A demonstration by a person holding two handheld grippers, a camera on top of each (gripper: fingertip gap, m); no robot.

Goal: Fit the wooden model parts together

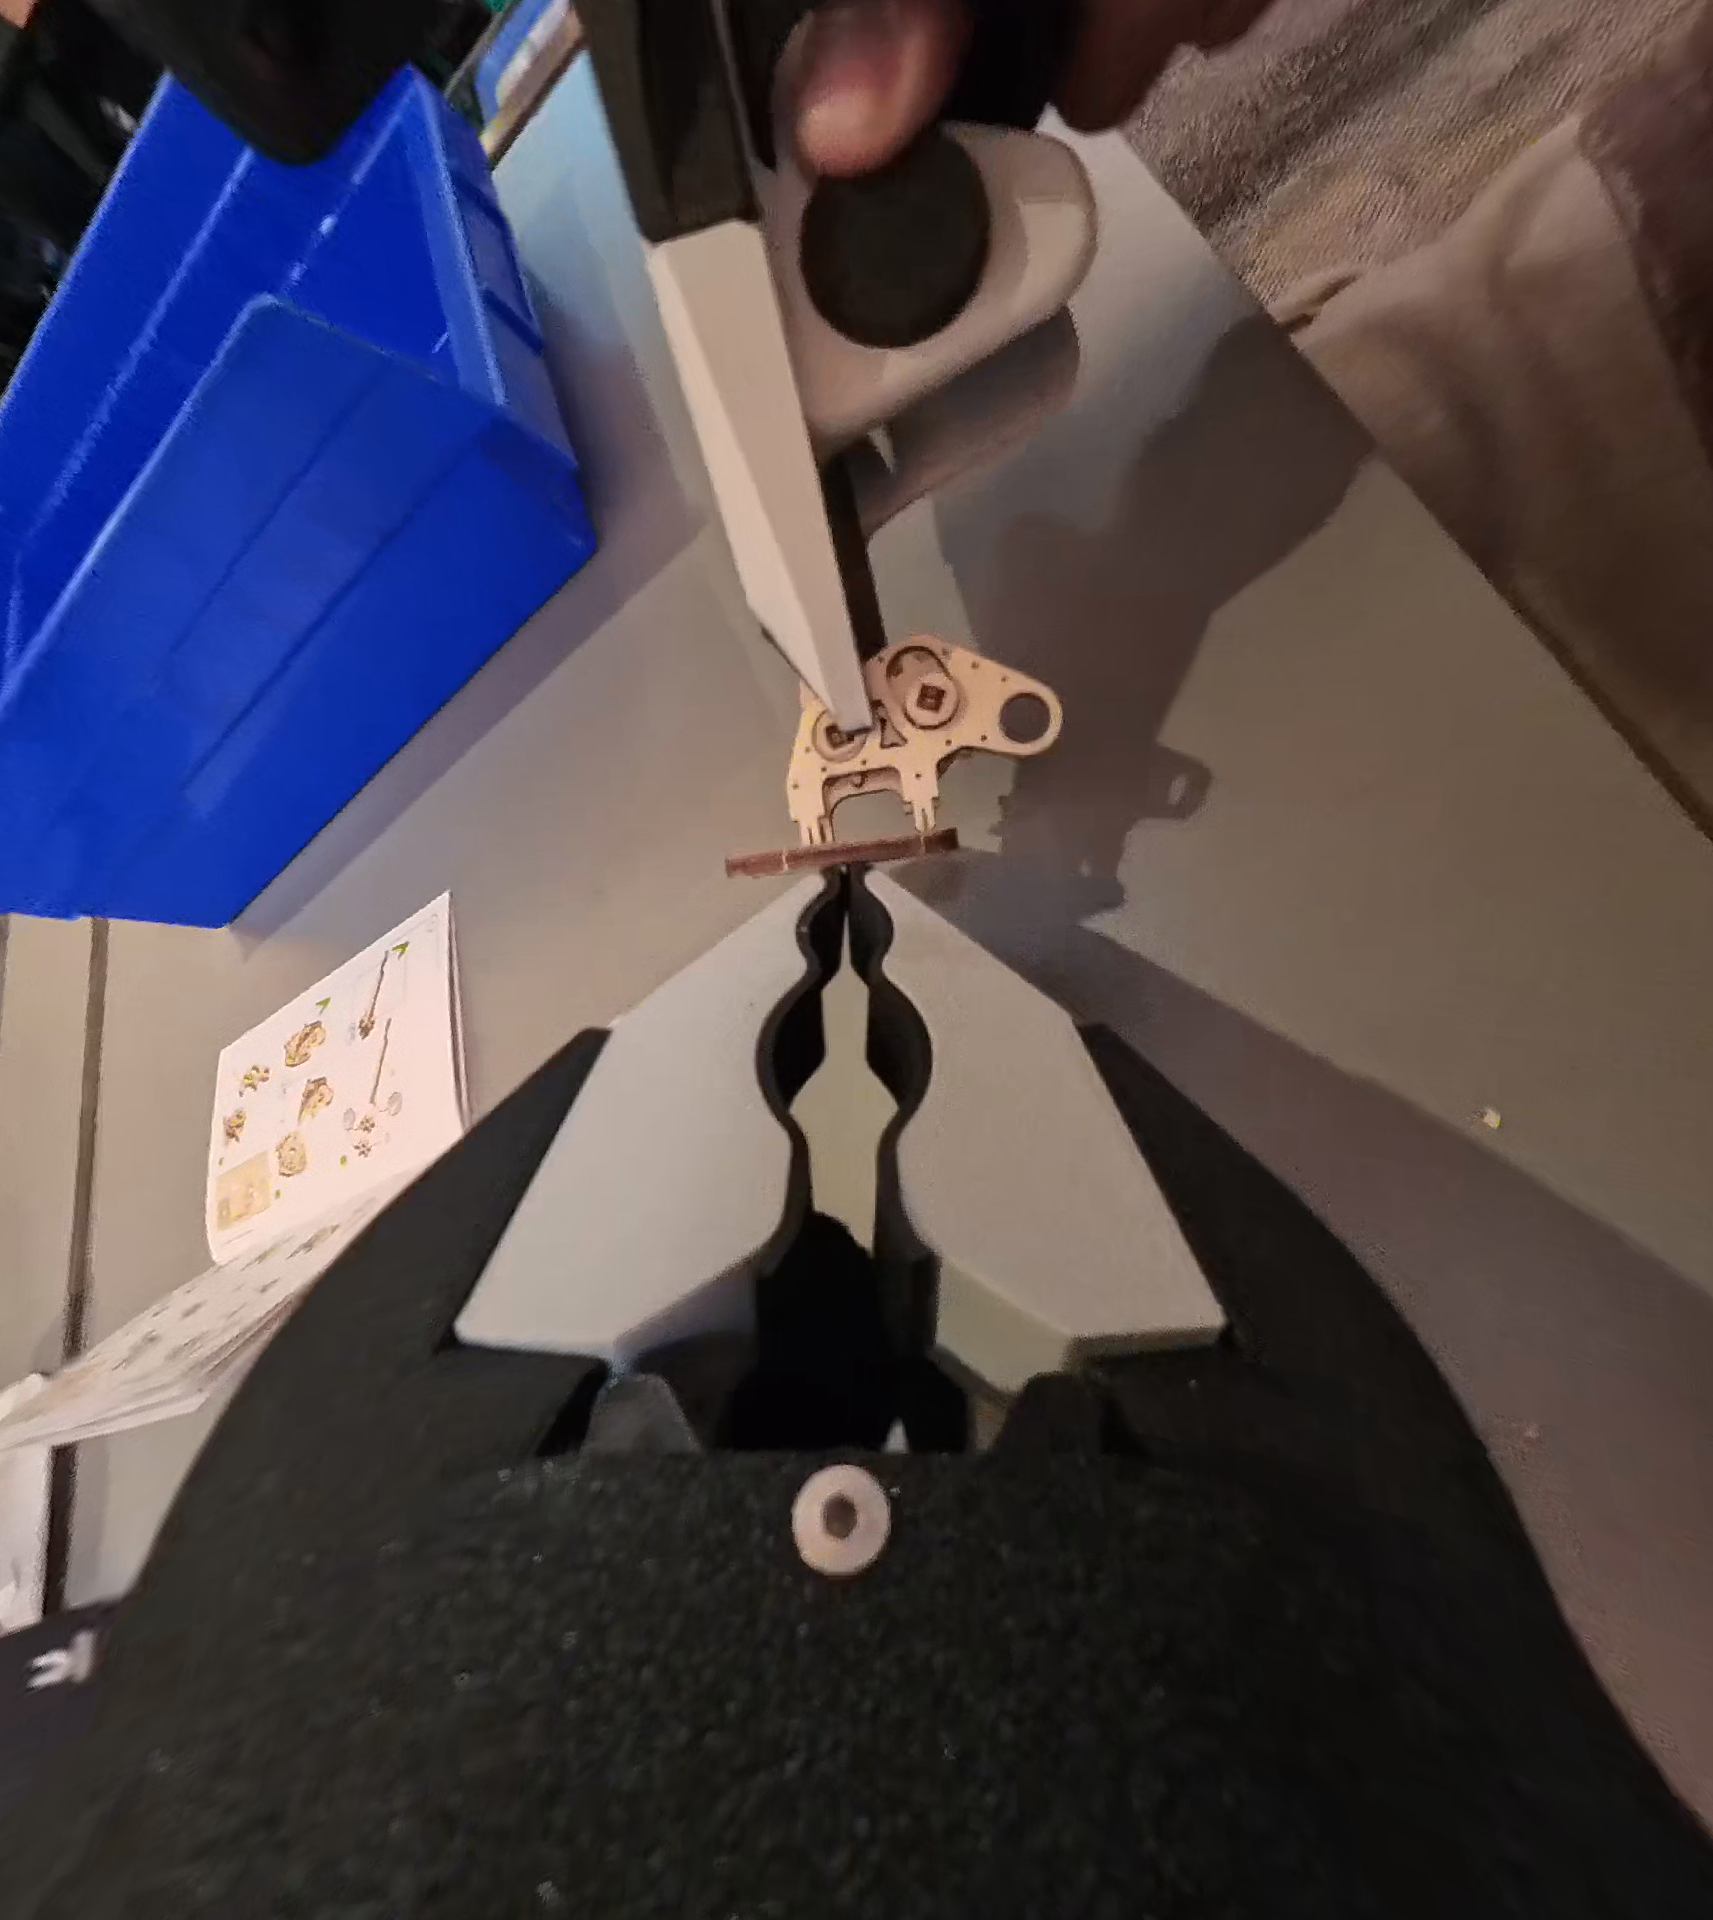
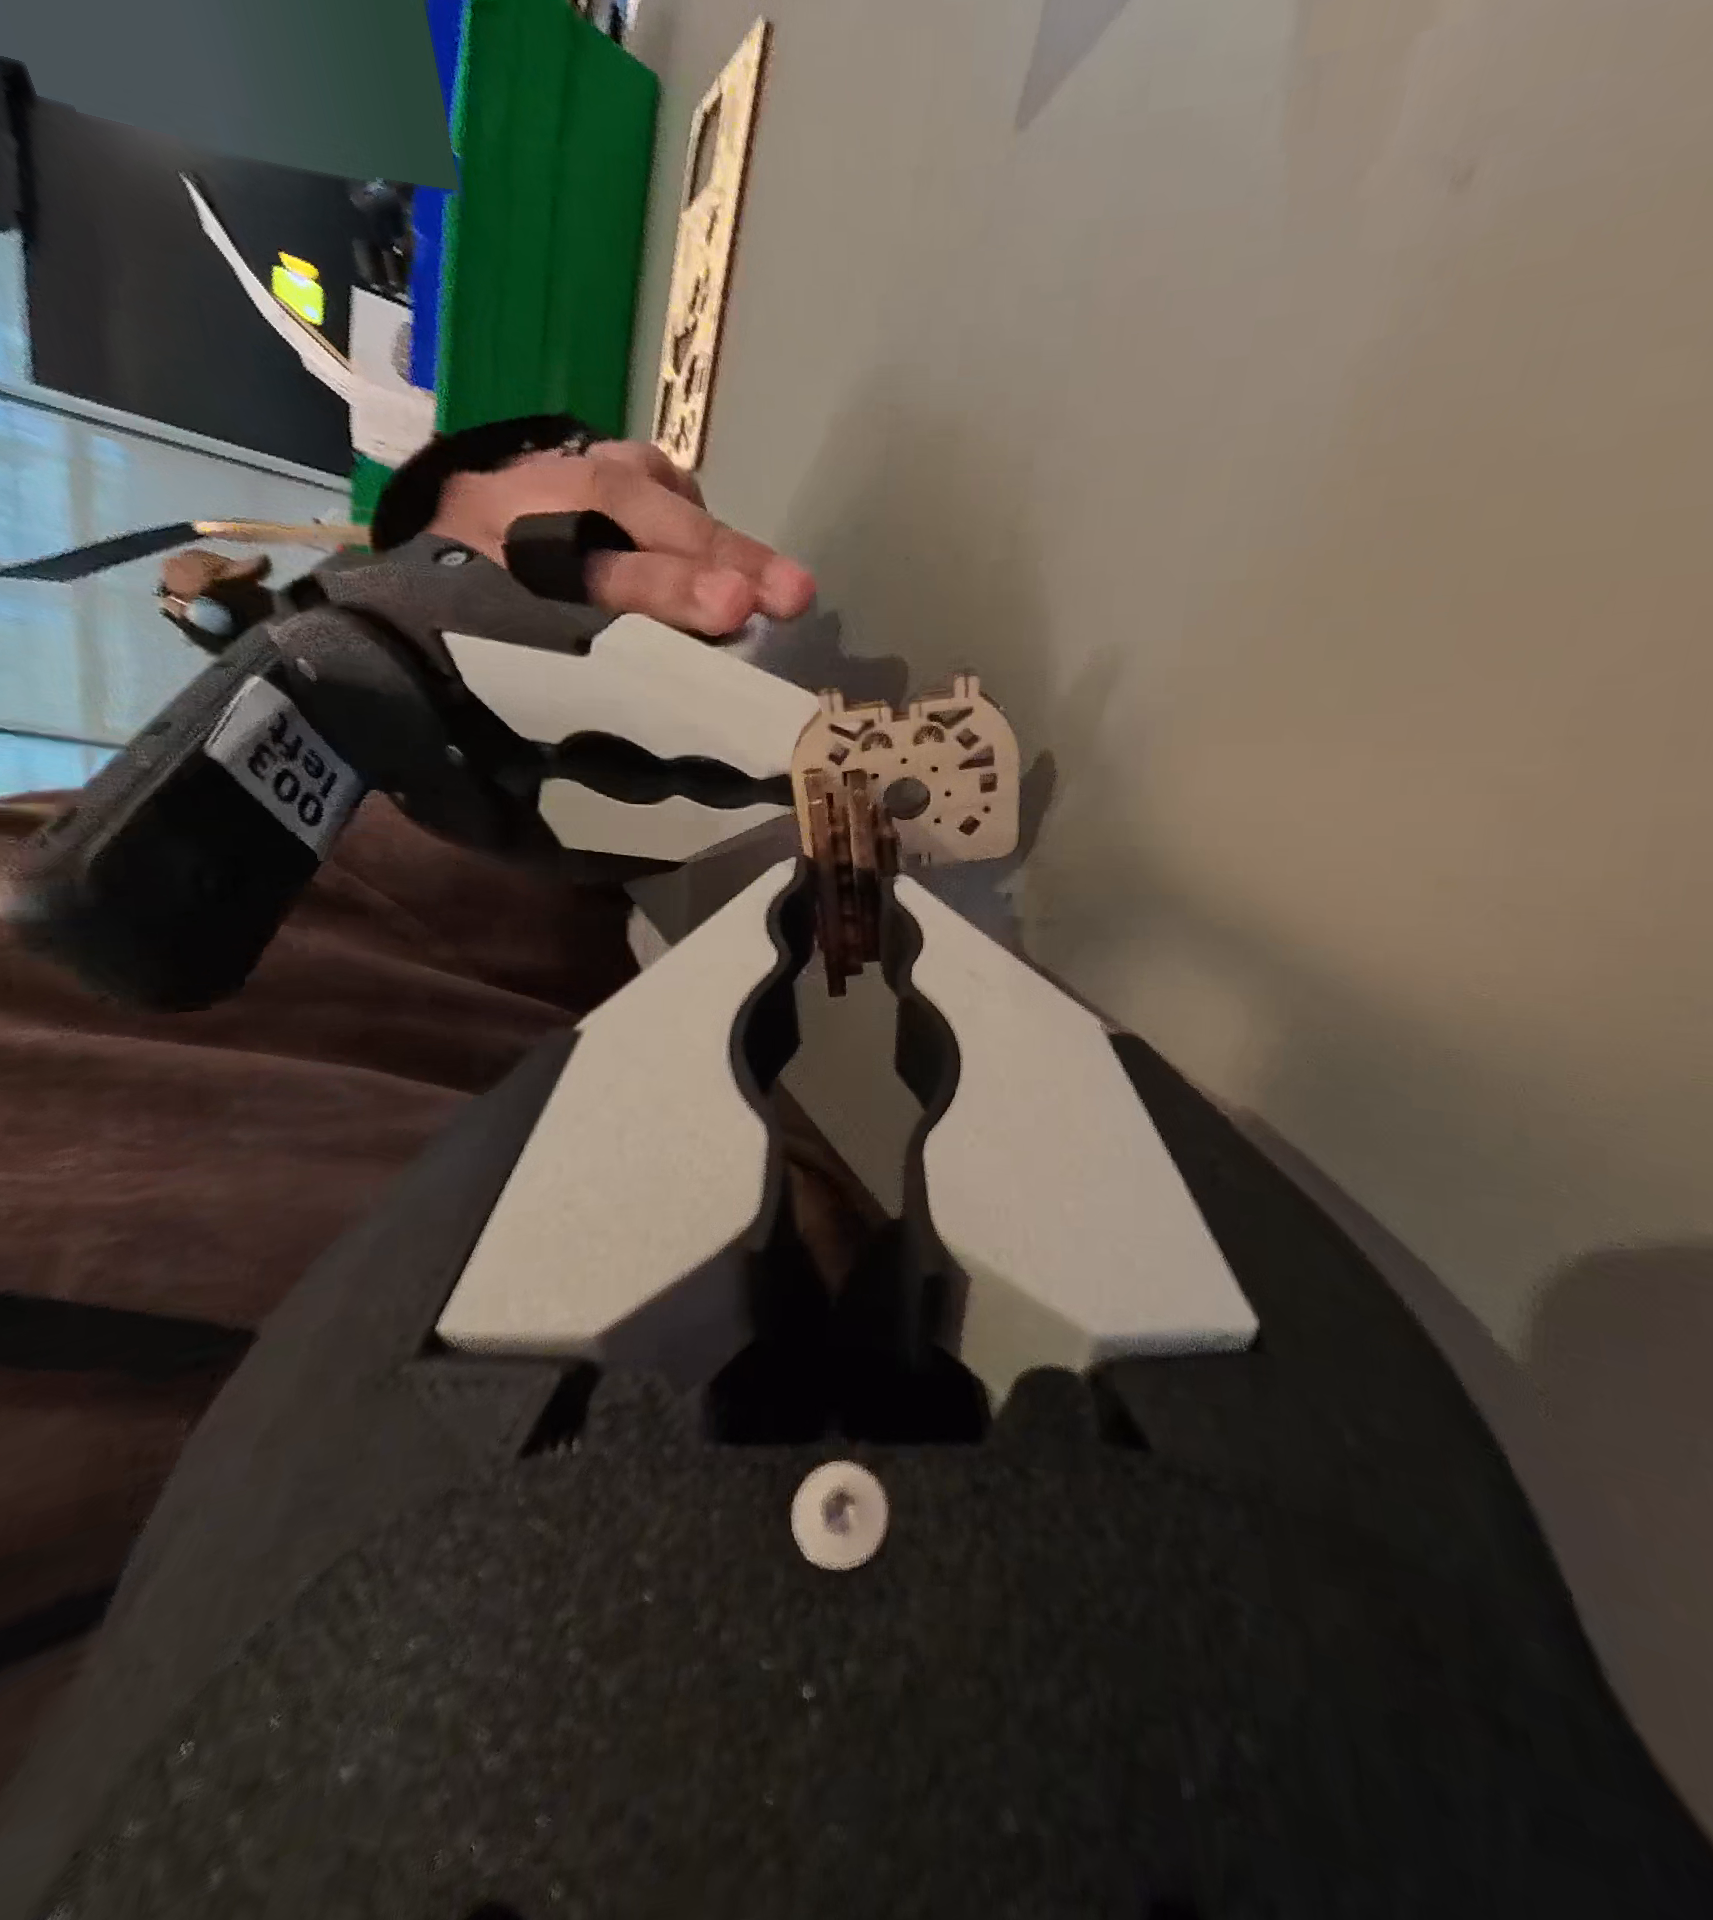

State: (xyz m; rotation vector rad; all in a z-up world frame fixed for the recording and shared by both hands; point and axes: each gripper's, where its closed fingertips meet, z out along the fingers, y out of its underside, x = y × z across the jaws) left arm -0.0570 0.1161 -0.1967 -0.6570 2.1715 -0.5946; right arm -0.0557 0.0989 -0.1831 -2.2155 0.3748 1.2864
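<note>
My left gripper [image 1: 847, 883] is shut on a thin wooden plate [image 1: 841, 857], seen edge-on here. In the right wrist view the plate [image 2: 919, 779] is a rounded piece with many small cut-outs, held by the left gripper [image 2: 792, 774] coming in from the left. My right gripper [image 2: 847, 878] is shut on a layered wooden bracket [image 2: 844, 920]. In the left wrist view the bracket [image 1: 935, 717] hangs from the right gripper [image 1: 854, 717], with its two prongs pointing down at the plate's face. The prong tips reach the plate; I cannot tell if they sit in slots.
Blue bins [image 1: 239, 520] stand at the left on the grey table [image 1: 1351, 935], with an open instruction booklet [image 1: 343, 1081] beside them. A green bin [image 2: 540, 229] and a punched-out wooden sheet [image 2: 712, 239] lie farther off. Brown cloth [image 2: 156, 1143] lies along the table edge.
</note>
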